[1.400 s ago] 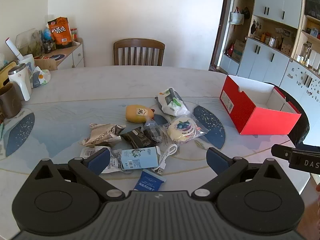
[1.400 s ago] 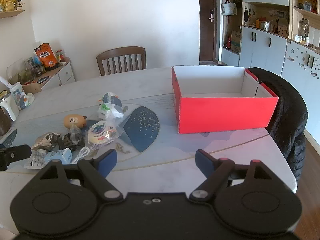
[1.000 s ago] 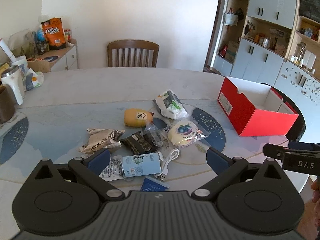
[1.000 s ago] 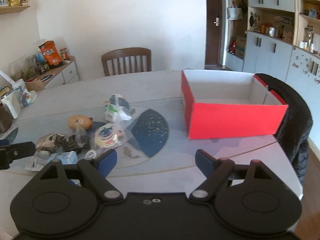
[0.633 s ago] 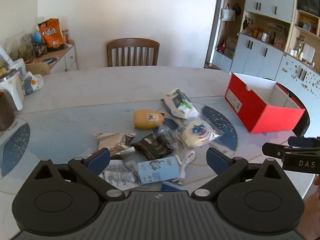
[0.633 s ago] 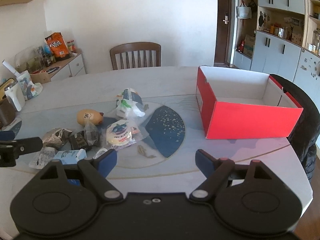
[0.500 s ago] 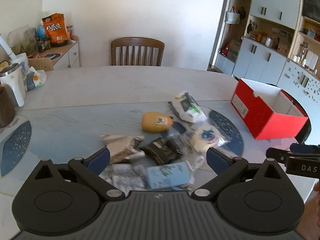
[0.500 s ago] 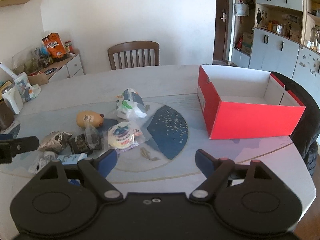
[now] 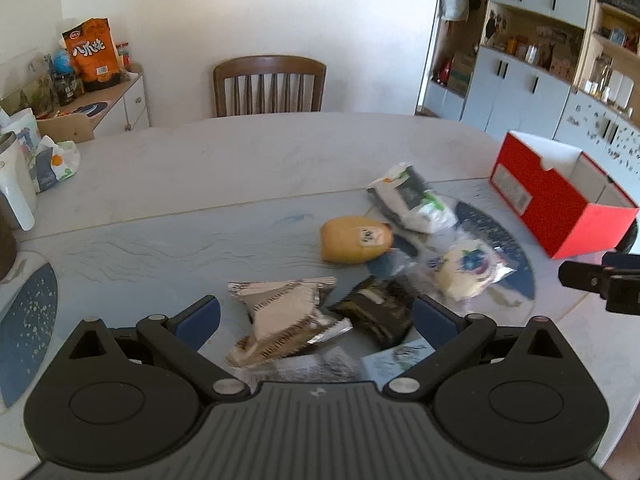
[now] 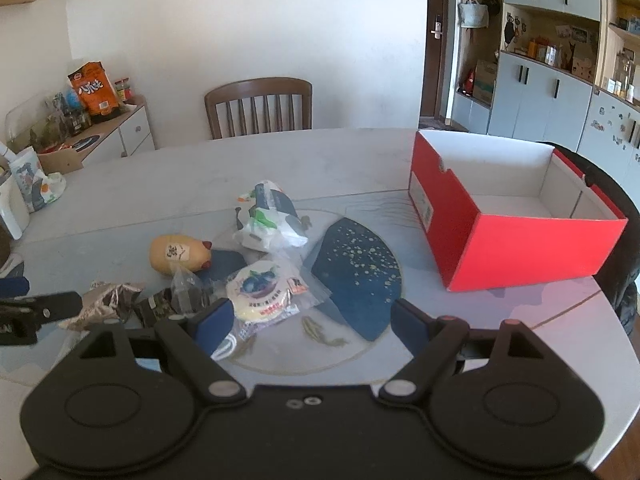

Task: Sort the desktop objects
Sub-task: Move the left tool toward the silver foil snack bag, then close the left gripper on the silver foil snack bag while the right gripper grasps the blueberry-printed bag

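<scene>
A pile of small packets lies on the table. In the left wrist view my left gripper (image 9: 316,316) is open and empty, low over a silver foil packet (image 9: 286,314) and a dark packet (image 9: 378,312). Beyond lie a yellow bun-shaped toy (image 9: 354,239), a white and green bag (image 9: 412,198) and a round blueberry pastry (image 9: 466,268). My right gripper (image 10: 312,320) is open and empty, just right of the blueberry pastry (image 10: 260,290). The open red box (image 10: 508,220) stands empty at the right; it also shows in the left wrist view (image 9: 556,196).
A wooden chair (image 10: 260,108) stands behind the table. A side cabinet (image 9: 100,100) with an orange snack bag (image 9: 94,54) is at the back left. Cups and a white jug (image 9: 14,188) stand on the table's left edge. A dark jacket (image 10: 624,248) hangs beside the box.
Both grippers have moved forward and lower toward the pile. The left one now has the foil packet between its open fingers; the right one has swung left toward the pastry.
</scene>
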Available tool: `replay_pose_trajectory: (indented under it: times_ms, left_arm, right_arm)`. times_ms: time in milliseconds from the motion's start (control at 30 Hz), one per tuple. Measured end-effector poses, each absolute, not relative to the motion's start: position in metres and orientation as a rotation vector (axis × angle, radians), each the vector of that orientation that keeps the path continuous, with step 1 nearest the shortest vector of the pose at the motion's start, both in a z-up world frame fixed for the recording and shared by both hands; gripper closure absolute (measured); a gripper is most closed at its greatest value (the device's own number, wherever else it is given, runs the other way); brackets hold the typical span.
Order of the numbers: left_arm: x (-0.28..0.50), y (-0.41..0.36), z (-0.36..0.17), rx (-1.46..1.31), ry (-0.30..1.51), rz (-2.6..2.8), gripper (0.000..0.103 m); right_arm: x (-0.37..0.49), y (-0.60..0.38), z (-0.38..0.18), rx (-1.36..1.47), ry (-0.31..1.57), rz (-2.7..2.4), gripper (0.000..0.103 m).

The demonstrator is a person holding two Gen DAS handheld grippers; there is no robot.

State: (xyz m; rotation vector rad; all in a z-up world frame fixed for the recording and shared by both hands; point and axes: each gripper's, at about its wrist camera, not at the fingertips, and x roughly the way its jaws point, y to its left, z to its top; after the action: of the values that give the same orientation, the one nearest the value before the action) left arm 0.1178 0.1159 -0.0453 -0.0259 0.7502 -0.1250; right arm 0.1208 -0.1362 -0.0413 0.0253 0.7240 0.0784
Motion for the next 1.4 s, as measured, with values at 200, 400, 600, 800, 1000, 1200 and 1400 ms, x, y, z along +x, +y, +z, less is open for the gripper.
replay_pose_trajectory:
  times_ms: [200,400,600,800,1000,1200,1400]
  left_arm:
    - [0.144,0.123,-0.063,-0.011,0.802,-0.077,0.001]
    - [0.164,0.125,-0.076,-0.01,0.85,-0.024,0.001]
    - [0.18,0.123,-0.086,-0.001,0.887,0.001,0.001]
    - [0.191,0.12,-0.095,0.014,0.918,-0.001,0.001]
    - [0.198,0.12,-0.105,0.025,0.943,0.002,0.001]
    - [0.2,0.121,-0.111,0.02,0.955,-0.01,0.014]
    - [0.198,0.118,-0.11,0.033,0.942,-0.023,0.025]
  right_arm:
    - [0.147,-0.123,-0.056,-0.037,0.752,0.15,0.018]
    - [0.175,-0.115,-0.073,-0.087,0.779,0.221,0.018]
    - [0.196,-0.103,-0.086,-0.151,0.806,0.31,0.017]
    - [0.209,-0.097,-0.102,-0.198,0.839,0.343,0.016]
    - [0.216,-0.093,-0.11,-0.251,0.839,0.359,0.014]
    - [0.22,-0.092,-0.111,-0.267,0.831,0.369,0.013]
    - [0.22,-0.092,-0.113,-0.279,0.816,0.373,0.014]
